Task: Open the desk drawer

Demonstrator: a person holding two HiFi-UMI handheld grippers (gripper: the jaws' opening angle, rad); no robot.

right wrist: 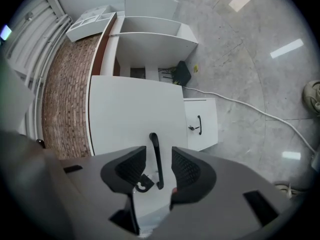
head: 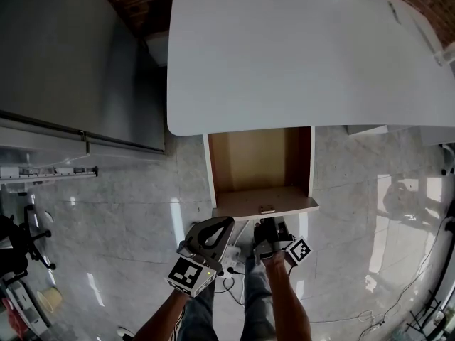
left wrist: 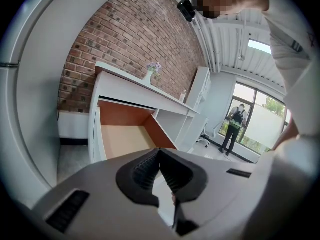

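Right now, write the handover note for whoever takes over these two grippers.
Left gripper: shut, nothing in it, held beside the right one in front of the drawer.
Right gripper: jaws apart, with the drawer's black handle between them; the pads do not press it.
Drawer: out from under the white desk, its tan bottom in view.
Done: the drawer is open.
Left: probably only drawing the right gripper clear of the handle.

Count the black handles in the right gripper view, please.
2. The near handle stands between the right gripper's open jaws, on the drawer front. The far handle is on the small white cabinet further right. More may be hidden behind the gripper.
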